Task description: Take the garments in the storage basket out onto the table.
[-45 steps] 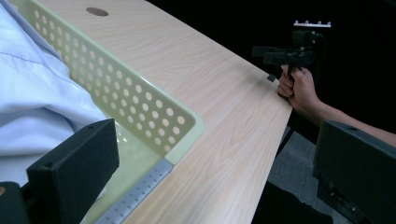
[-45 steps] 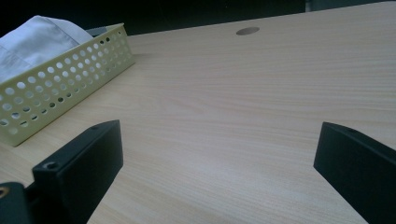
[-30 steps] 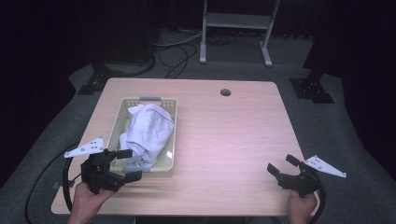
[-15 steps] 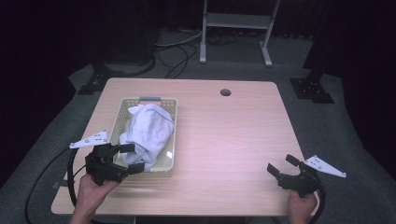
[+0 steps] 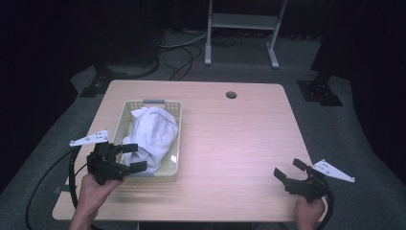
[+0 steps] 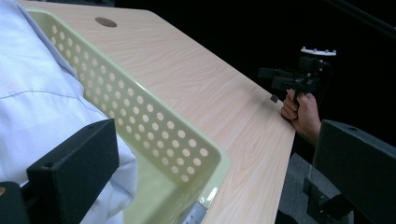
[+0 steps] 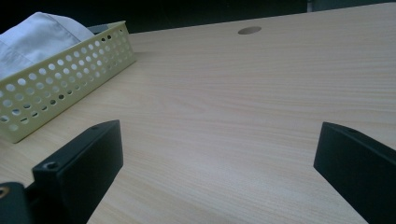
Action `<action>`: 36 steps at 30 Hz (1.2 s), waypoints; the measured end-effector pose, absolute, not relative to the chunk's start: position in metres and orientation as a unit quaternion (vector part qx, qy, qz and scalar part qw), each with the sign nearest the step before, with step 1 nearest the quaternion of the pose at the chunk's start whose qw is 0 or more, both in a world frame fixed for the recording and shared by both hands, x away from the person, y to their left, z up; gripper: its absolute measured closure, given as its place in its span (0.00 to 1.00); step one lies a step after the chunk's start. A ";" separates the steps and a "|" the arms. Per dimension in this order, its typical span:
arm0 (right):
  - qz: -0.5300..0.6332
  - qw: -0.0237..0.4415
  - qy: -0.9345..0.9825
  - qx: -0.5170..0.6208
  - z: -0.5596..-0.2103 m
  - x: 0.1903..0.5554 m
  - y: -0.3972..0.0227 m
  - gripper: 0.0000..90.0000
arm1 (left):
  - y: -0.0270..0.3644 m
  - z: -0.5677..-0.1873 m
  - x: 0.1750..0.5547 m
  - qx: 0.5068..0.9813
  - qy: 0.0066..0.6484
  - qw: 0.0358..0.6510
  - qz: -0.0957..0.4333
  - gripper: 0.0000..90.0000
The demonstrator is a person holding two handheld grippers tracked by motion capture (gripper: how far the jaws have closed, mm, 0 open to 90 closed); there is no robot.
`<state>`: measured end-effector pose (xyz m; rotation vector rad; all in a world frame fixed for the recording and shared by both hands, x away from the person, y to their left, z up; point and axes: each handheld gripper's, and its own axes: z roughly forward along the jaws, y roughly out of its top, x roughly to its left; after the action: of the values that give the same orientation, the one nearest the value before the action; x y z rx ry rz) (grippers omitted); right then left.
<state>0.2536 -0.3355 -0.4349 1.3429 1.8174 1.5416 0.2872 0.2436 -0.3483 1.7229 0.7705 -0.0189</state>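
left gripper (image 5: 135,157) at near end of basket (image 5: 174,143), jaws wide apart, straddling the near rim, one over the white cloth (image 5: 152,134), gripping nothing. heaped in the basket on the table's left; probably light, soft, floppy, so best pinched at a raised fold. right gripper (image 5: 289,170) well apart, spread, empty.

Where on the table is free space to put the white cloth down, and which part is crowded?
The wide bare stretch of table between the basket and the right gripper, up to the round hole, is free. The left side is crowded: the basket holds the white cloth, with the left gripper at its near end.
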 end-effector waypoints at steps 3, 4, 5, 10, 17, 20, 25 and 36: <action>0.553 0.202 0.650 0.480 -0.435 0.253 -0.335 0.01 | 0.242 -0.348 0.291 0.739 0.334 0.585 -0.007 0.00; 0.553 0.202 0.650 0.481 -0.435 0.253 -0.336 0.01 | 0.242 -0.348 0.292 0.740 0.333 0.585 -0.007 0.00; 0.553 0.202 0.650 0.481 -0.435 0.253 -0.336 0.01 | 0.241 -0.348 0.294 0.741 0.333 0.583 -0.006 0.00; 0.553 0.202 0.649 0.482 -0.435 0.253 -0.336 0.01 | 0.242 -0.347 0.298 0.737 0.334 0.588 -0.007 0.00; 0.553 0.203 0.648 0.483 -0.435 0.253 -0.336 0.01 | 0.242 -0.345 0.304 0.746 0.334 0.576 -0.002 0.00; 0.554 0.203 0.648 0.482 -0.435 0.253 -0.336 0.01 | 0.243 -0.344 0.306 0.749 0.335 0.572 -0.002 0.00; 0.553 0.202 0.650 0.481 -0.435 0.253 -0.336 0.01 | 0.245 -0.342 0.311 0.752 0.338 0.567 0.002 0.00; 0.554 0.203 0.649 0.481 -0.435 0.253 -0.336 0.01 | 0.254 -0.347 0.327 0.741 0.360 0.567 -0.003 0.00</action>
<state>0.2532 -0.3362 -0.4349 1.3426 1.8105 1.5458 0.3272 0.2535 -0.3473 1.7416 0.8458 -0.0077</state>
